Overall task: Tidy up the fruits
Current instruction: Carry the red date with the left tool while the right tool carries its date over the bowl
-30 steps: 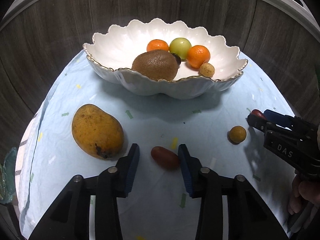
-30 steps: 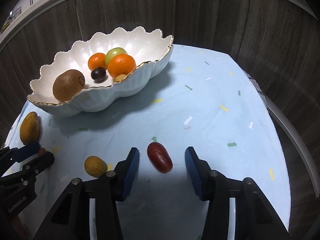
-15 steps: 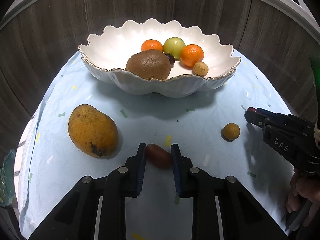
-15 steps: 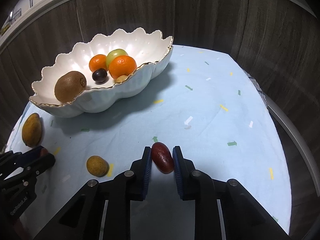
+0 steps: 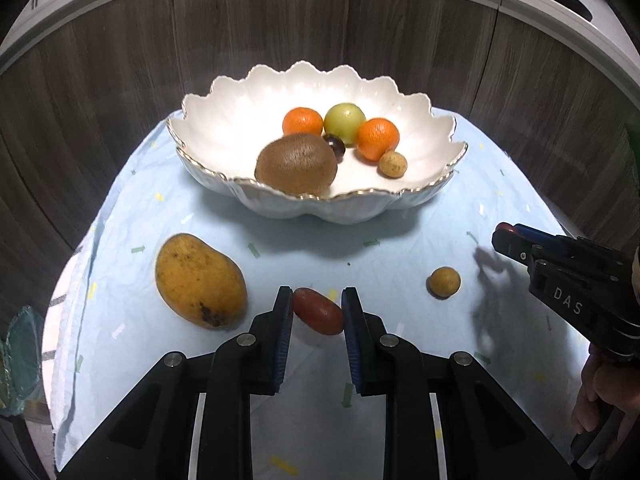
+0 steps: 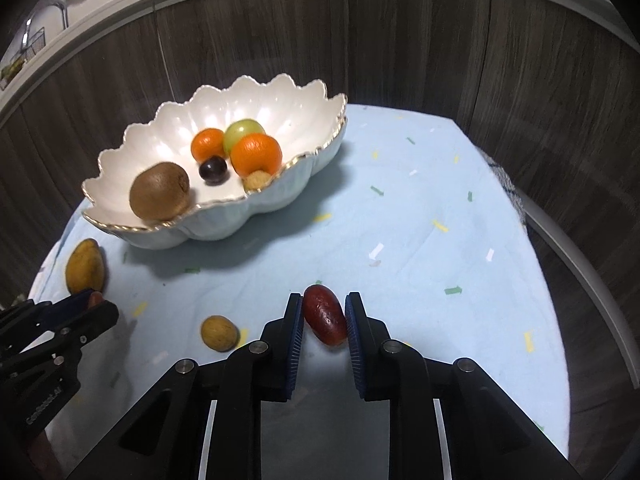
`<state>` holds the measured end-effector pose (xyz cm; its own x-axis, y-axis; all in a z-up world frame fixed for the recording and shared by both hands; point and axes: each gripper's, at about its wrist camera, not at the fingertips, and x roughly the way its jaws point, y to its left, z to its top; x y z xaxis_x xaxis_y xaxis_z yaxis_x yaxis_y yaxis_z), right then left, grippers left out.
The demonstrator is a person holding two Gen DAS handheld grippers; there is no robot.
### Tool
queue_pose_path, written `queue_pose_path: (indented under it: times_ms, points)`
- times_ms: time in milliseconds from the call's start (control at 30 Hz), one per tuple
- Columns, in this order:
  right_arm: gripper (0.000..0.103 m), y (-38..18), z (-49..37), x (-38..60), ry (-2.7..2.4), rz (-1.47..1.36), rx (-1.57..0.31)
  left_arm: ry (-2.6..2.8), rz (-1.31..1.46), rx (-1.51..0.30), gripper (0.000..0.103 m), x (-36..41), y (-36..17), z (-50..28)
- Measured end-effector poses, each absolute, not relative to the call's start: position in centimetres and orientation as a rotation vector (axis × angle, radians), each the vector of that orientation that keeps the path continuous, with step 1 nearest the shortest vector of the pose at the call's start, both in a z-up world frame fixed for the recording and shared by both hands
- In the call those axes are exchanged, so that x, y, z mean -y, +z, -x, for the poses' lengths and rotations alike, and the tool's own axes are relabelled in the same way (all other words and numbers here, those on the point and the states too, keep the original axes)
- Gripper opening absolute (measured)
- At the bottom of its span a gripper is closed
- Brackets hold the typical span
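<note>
Both tongs clenched: left tongs (image 5: 316, 314) and right tongs (image 6: 323, 318) each grip a soft, smooth red fruit (image 5: 319, 311) mid-body; squeeze lightly.

Teal object (image 5: 20, 360) cut off at edge

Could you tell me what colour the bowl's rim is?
Gold, edging the white scalloped bowl; clearest in the left wrist view.

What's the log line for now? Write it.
left gripper: shut on first red fruit; right gripper: shut on second red fruit; mango: on cloth
</note>
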<state>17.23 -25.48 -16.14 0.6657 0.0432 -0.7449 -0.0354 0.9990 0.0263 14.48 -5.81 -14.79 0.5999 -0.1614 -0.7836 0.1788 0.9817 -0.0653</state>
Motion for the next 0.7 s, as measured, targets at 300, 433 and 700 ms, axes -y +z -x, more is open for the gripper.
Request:
queue_pose_path:
  times_ms: [300,433,700]
  points:
    - [0.023,-13.1,-16.4,24.8,0.053,0.004,-0.784,-0.193,-0.002,-0.837,0.025,5.1,-12.2,-14.1]
    - [0.023,-11.7,-16.6,24.0,0.063,0.013,-0.757,-0.184,0.008,-0.819,0.025,4.5,-11.4,-14.3]
    - [0.023,-9.9,-17.9,22.2,0.089,0.024,-0.717,-0.153,0.032,-0.789,0.025,2.7,-10.0,-16.0]
